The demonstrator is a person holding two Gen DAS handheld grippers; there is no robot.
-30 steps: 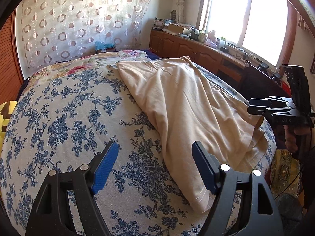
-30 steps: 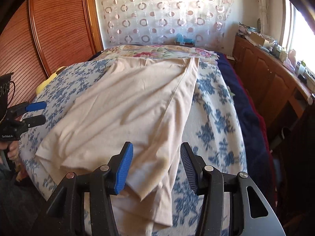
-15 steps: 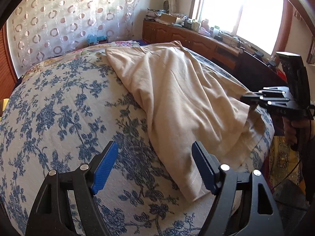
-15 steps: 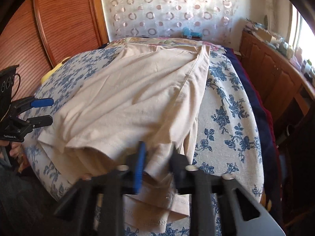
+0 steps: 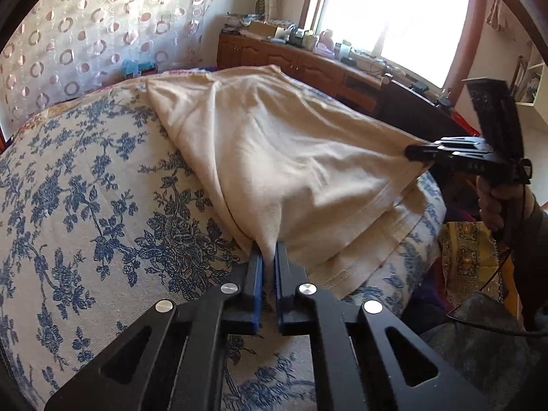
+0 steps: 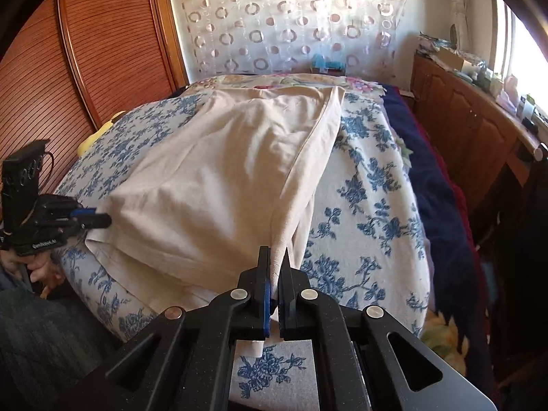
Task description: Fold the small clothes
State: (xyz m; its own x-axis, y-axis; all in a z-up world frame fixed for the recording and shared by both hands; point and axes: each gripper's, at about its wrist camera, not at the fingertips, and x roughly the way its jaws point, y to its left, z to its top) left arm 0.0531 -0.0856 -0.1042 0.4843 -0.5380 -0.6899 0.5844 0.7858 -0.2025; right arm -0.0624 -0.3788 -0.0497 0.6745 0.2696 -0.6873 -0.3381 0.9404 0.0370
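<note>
Sunlit from the window, the bed's blue-flowered white bedspread (image 5: 85,212) carries a cream cotton garment (image 5: 281,157) lying from the far end to the near edge. Both grippers slant downward from that edge, the left gripper (image 5: 269,274) and the right gripper (image 6: 275,286) each with jaws just closed tight on a near hem corner. Such thin pinches could slip if the corners are lifted unevenly, dropping one and skewing the fold.
</note>
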